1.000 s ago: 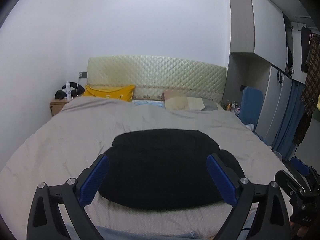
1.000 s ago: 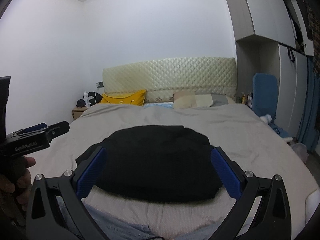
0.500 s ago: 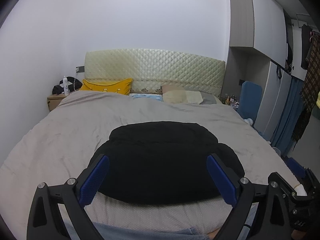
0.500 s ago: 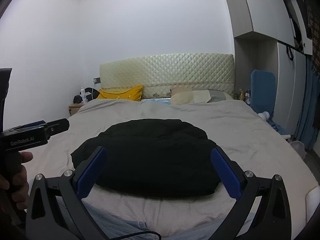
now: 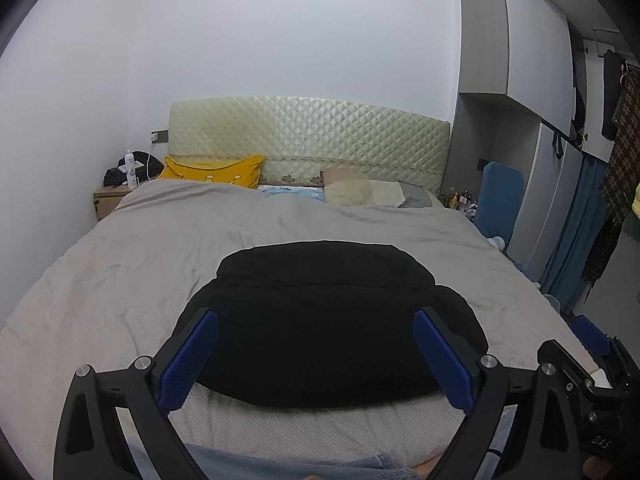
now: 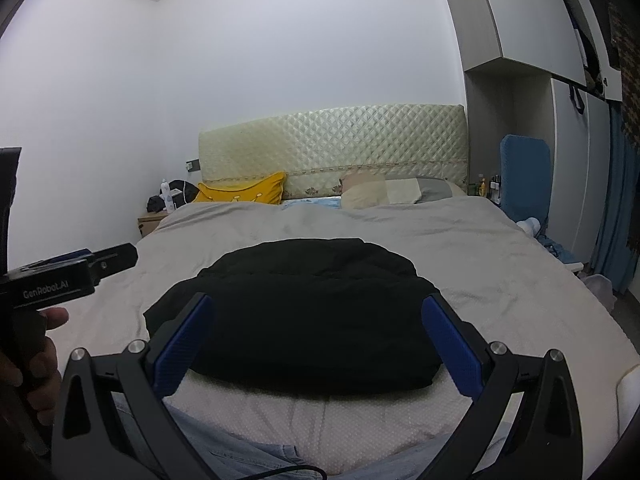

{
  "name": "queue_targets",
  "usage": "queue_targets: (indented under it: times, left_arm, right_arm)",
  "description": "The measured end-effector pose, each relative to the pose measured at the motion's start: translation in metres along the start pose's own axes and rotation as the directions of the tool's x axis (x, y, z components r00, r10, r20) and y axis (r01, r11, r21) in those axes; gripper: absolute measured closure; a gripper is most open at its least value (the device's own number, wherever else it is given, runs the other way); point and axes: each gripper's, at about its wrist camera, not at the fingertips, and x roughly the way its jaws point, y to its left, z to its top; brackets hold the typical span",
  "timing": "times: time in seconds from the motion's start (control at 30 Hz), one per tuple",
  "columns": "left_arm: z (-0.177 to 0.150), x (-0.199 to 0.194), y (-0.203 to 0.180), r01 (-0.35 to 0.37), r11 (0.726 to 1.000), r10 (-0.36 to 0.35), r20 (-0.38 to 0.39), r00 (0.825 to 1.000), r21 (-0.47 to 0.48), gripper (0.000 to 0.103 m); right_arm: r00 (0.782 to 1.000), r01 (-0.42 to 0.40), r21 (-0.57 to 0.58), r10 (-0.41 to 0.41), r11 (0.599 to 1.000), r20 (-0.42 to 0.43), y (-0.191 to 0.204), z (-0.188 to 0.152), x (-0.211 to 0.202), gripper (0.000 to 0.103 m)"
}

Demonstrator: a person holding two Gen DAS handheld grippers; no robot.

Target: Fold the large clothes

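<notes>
A black garment [image 5: 328, 320] lies folded in a thick rounded bundle near the foot of the bed, also in the right wrist view [image 6: 304, 316]. My left gripper [image 5: 316, 356] is open and empty, held back from the bed's near edge, its blue pads on either side of the bundle in view. My right gripper [image 6: 318, 344] is open and empty in the same way. The left gripper's body [image 6: 60, 276] shows at the left edge of the right wrist view, held in a hand.
The bed has a grey-beige cover [image 5: 140, 264], a quilted headboard [image 5: 308, 136], a yellow pillow [image 5: 214, 170] and pale pillows [image 5: 364, 192]. A nightstand [image 5: 110, 200] stands left. Wardrobes [image 5: 532, 80], a blue chair [image 5: 498, 200] and curtains are on the right.
Both grippers have tilted and drawn slightly upward, so the garment sits a little lower in view. The garment has not moved. Both jaws stay open.
</notes>
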Motion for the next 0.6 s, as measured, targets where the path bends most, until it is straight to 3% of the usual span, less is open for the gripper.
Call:
queue_targets:
  times: [0.6]
  left_arm:
    - [-0.0006, -0.0005, 0.0047, 0.016, 1.000, -0.016, -0.009, 1.000, 0.001, 0.004]
  right_arm:
    - [1.000, -0.001, 0.002, 0.001, 1.000, -0.011, 0.0054, -0.0018, 0.0001, 0.000]
